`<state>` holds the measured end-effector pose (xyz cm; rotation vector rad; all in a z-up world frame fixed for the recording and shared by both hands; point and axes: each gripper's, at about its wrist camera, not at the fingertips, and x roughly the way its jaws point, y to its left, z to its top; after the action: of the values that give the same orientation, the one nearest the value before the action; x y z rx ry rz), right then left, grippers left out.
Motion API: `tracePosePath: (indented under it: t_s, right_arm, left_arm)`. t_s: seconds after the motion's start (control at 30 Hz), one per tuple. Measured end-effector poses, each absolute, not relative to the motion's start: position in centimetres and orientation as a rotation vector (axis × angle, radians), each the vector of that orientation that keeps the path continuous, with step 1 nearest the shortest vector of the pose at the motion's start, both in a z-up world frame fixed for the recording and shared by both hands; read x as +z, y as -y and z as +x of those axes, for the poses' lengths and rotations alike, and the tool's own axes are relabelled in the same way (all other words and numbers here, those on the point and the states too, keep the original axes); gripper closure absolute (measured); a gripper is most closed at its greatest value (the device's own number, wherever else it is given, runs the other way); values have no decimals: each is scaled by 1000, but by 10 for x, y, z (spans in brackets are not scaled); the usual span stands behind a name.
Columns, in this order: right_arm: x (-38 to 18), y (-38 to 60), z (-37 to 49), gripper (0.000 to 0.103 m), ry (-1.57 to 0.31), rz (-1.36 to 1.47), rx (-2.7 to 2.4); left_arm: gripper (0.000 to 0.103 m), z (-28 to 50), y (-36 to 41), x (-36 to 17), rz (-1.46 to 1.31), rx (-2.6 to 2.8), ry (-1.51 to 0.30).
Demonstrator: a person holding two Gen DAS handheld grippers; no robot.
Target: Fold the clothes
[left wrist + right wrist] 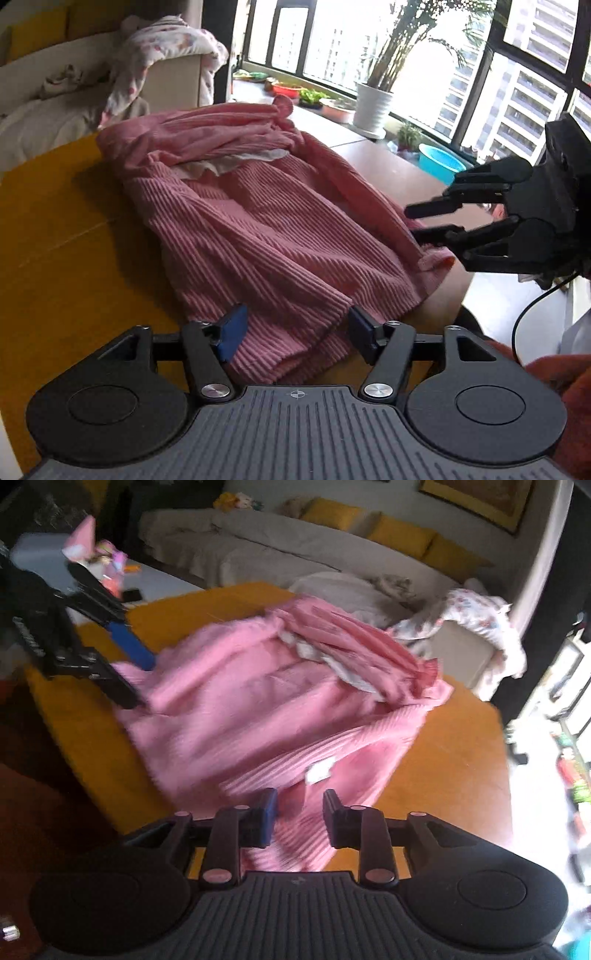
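One garment: we see a pink ribbed garment (266, 236) lying crumpled on the yellow table (55, 236)
left gripper (295, 332): jaws wide, cloth edge between the blue pads (232, 332), no squeeze we can see
right gripper (299, 816): jaws narrower, cloth in the gap, we cannot tell if gripped
behind: sofa (280, 550), windowsill plants (373, 103)

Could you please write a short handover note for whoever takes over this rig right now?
Left gripper: jaws open, straddling the near hem of the pink ribbed garment, not pressing it.
Right gripper: jaws narrowly apart over another edge of the garment; no firm grip visible.
The garment lies rumpled on the yellow table, its far part bunched with a white lining showing.
Done: no neat fold visible.
Left: flatten it, fold it.
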<state>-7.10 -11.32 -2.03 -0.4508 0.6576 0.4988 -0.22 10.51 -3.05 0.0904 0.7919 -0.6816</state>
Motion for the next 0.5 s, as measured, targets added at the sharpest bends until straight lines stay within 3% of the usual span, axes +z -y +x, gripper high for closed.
tracePosePath:
  t_s: [0.03,0.1,0.3,0.33,0.37,0.4,0.43,0.5]
  right_arm:
    - [-17,114,-76,58,-653,-444,523]
    - [-16,111,-88,49,-636,-463,556]
    - [-31,89,-96,39,-623,-481,599]
    - [-31,87,-93,42,-613,-480,572]
    - [-31,84,-90,54,-604,-478,544]
    - [-26,87,-84,89,-604,-441,522]
    - [-21,90,-79,95,-604,-401,499]
    - [-7,103,-69,95,-591,-302,476]
  left_arm:
    - [24,-5,-108,-28,88,-685,-785]
    - [15,-11,-111,-27,104,-692,-775]
    - [11,-20,-102,-30,165,-721,-775]
    - [10,-20,-99,-30,179,-723,-772]
    - [10,-21,-96,-31,191,-723,-769]
    - [9,-21,-95,-31,202,-719,-764]
    - [9,-22,-94,-31,212,-715,-758]
    - [8,-23,-93,-31,233,-707,-747]
